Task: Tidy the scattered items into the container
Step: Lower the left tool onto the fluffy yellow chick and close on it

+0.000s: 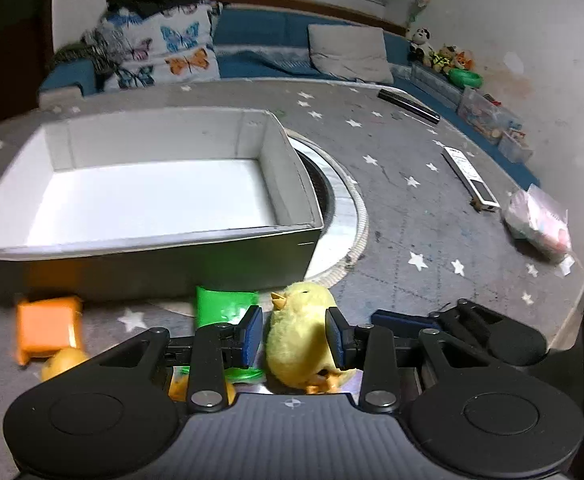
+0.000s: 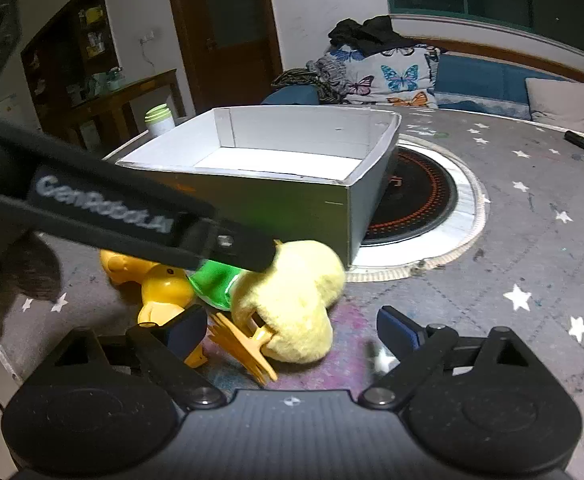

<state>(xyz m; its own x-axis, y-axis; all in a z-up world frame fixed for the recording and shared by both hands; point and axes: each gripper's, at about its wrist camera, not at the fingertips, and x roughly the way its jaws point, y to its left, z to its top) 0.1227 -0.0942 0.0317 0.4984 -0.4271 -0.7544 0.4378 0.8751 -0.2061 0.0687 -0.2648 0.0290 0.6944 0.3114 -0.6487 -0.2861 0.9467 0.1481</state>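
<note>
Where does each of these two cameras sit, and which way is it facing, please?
Left wrist: behind the left gripper, low over the starred cloth, facing the empty white box; its pads flank the plush chick.
Right wrist: behind the open right gripper, facing the same box; the left gripper's arm crosses its view.
Shared: chick, box, green toy, butterfly pillow.

The only words that can be read are "GenRobot.AI", in pale letters on the long black arm of the left gripper (image 2: 251, 254), at the left of the right wrist view. The writing on the white remote (image 1: 470, 179) is too small to read.
</note>
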